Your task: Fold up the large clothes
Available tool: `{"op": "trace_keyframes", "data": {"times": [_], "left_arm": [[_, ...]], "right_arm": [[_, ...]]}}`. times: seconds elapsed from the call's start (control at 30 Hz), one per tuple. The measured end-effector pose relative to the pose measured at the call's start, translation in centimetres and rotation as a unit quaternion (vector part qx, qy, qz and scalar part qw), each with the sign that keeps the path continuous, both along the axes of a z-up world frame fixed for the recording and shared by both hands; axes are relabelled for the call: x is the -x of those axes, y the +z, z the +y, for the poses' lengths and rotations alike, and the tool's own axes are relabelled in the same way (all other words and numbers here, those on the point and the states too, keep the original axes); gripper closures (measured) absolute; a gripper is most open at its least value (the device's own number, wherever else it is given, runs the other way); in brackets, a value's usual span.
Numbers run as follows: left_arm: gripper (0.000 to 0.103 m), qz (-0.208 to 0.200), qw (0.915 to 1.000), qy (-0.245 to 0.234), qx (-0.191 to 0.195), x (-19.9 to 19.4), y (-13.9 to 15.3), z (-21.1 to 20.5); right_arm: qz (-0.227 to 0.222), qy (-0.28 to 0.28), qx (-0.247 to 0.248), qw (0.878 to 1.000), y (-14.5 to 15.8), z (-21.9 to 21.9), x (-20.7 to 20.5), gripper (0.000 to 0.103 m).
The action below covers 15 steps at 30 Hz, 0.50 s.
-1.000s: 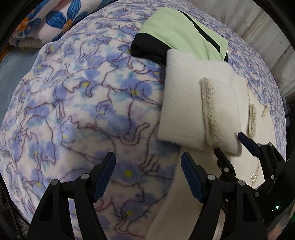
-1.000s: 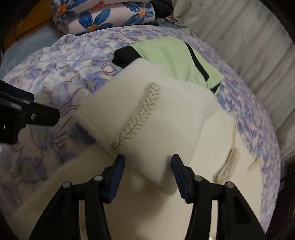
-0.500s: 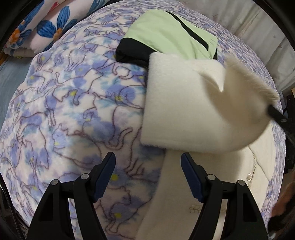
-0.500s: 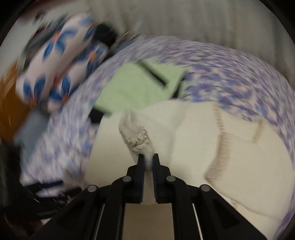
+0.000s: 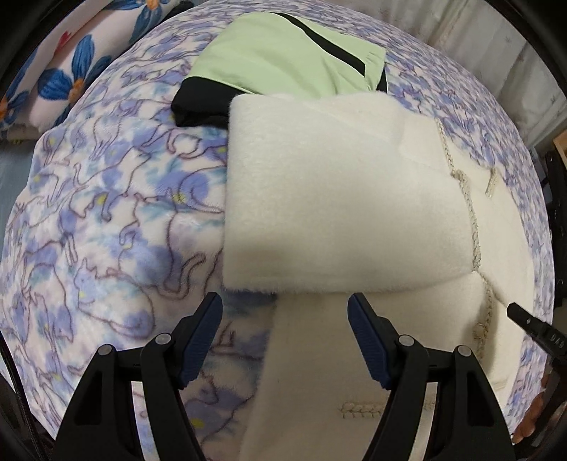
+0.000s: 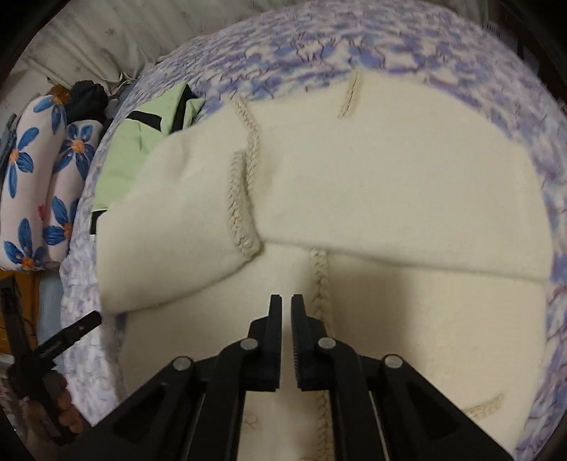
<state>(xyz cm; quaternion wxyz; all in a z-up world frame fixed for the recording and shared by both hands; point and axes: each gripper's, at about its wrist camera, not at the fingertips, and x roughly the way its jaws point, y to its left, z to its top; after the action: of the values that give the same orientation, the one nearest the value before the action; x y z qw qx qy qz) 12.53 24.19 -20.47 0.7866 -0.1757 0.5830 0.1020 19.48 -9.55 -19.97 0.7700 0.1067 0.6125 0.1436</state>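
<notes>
A cream fleece garment (image 5: 340, 205) with braided trim lies on a blue cat-print blanket (image 5: 106, 212). Its sleeve is folded across the body. My left gripper (image 5: 285, 319) is open and empty, hovering just before the folded sleeve's near edge. In the right wrist view the garment (image 6: 389, 184) fills the middle, with both sleeves folded in. My right gripper (image 6: 287, 301) is shut with nothing between its fingers, just above the garment's centre braid (image 6: 319, 283). Its tip shows at the right edge of the left wrist view (image 5: 531, 324).
A folded green and black garment (image 5: 283, 53) lies beyond the cream one. Floral bedding (image 6: 32, 184) is piled at the far left. A pale curtain (image 6: 106, 32) hangs behind the bed. The left gripper's handle and hand (image 6: 53, 354) show at lower left.
My right gripper carried the sleeve cuff across the body, let it go and drew back, shut and empty. The sleeve now lies flat. The left gripper moved slightly closer.
</notes>
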Motion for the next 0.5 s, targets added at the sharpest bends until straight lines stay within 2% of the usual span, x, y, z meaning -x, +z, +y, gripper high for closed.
{"op": "trace_keyframes", "data": {"times": [0.03,0.13,0.17,0.33,0.5], "left_arm": [[0.031,0.0,1.0,-0.004,-0.005,-0.4,-0.1,0.0],[0.031,-0.005,0.9998,-0.009,-0.016,-1.6,-0.1,0.5],[0.031,-0.007,0.9997,-0.009,-0.021,-2.1,0.0,0.7],[0.031,-0.022,0.9994,-0.005,-0.026,-4.3,-0.1,2.8],[0.031,-0.019,0.9996,0.013,-0.017,-5.3,-0.8,5.2]], "right_arm": [[-0.002,0.002,-0.009,1.0,-0.1,0.2,-0.6,0.091],[-0.023,0.013,-0.037,0.999,0.0,1.5,-3.1,0.06],[-0.026,0.017,-0.044,0.999,-0.2,2.0,-4.0,0.056],[-0.002,0.041,-0.073,0.996,-2.6,3.9,-9.0,0.056],[0.036,0.079,-0.105,0.991,-4.9,5.3,-11.1,0.056]]}}
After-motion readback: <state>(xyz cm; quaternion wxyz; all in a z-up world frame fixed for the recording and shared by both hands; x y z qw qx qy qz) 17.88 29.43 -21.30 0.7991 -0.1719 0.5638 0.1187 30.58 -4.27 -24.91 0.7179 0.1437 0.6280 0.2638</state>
